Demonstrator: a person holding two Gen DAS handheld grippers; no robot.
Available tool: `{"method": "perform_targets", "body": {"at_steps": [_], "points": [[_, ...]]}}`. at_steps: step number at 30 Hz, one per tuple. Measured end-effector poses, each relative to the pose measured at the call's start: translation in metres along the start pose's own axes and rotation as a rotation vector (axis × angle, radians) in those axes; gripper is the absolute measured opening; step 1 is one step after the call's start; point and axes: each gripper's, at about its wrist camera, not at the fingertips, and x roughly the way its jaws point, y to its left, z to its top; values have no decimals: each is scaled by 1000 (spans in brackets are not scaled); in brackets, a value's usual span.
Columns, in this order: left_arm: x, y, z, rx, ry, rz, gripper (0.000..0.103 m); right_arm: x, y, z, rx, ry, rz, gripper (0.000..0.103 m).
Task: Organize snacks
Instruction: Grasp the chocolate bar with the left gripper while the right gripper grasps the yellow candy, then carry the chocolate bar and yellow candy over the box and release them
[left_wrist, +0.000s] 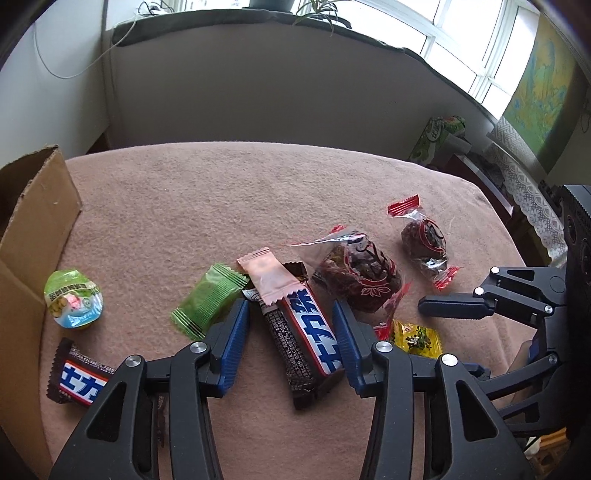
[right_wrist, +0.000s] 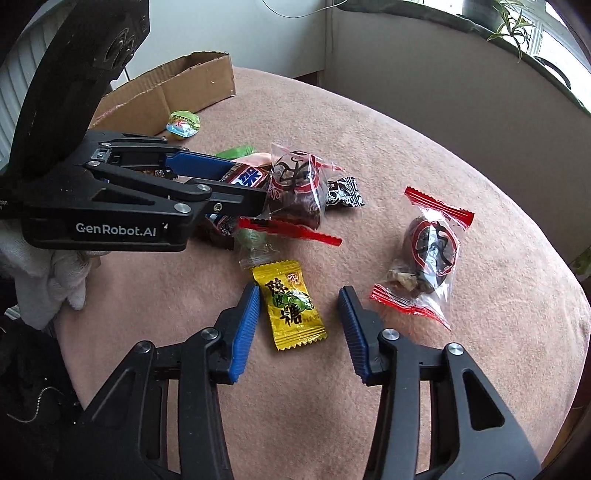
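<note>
My left gripper (left_wrist: 291, 326) stands open over a dark chocolate bar (left_wrist: 314, 343) with a blue and white label, one finger on each side; a gap shows on its left. A pink wrapper (left_wrist: 271, 277) lies across the bar's far end. My right gripper (right_wrist: 299, 310) is open around a yellow candy (right_wrist: 291, 306) lying flat on the cloth, with room at its right. Around them lie a green packet (left_wrist: 207, 299), a jelly cup (left_wrist: 74, 299), a second chocolate bar (left_wrist: 79, 376) and two clear red-sealed packets (left_wrist: 354, 273) (right_wrist: 428, 258) of dark fruit.
An open cardboard box (left_wrist: 33, 229) stands at the left edge of the table, which is covered by a pink-brown cloth (left_wrist: 221, 192). A wall and a window ledge with plants lie beyond. A white cloth (right_wrist: 55, 273) sits at the left in the right wrist view.
</note>
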Motion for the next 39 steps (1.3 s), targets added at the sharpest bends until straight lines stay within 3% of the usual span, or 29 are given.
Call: {"method": "perform_targets", "body": {"at_steps": [3, 9, 18, 26, 39], "points": [[0, -5, -2, 31, -8, 16, 36, -1, 3, -2, -5, -1, -16, 42], [-6, 1, -4, 43, -6, 6, 32, -5, 5, -5, 11, 2, -20, 27], [-16, 23, -10, -39, 5, -54, 30, -10, 13, -12, 42, -4, -39, 27], [-32, 28, -24, -46, 1, -77, 27, -18, 14, -22, 113, -28, -39, 26], [-68, 33, -40, -96, -60, -103, 27, -44, 30, -24, 189, -109, -37, 26]]}}
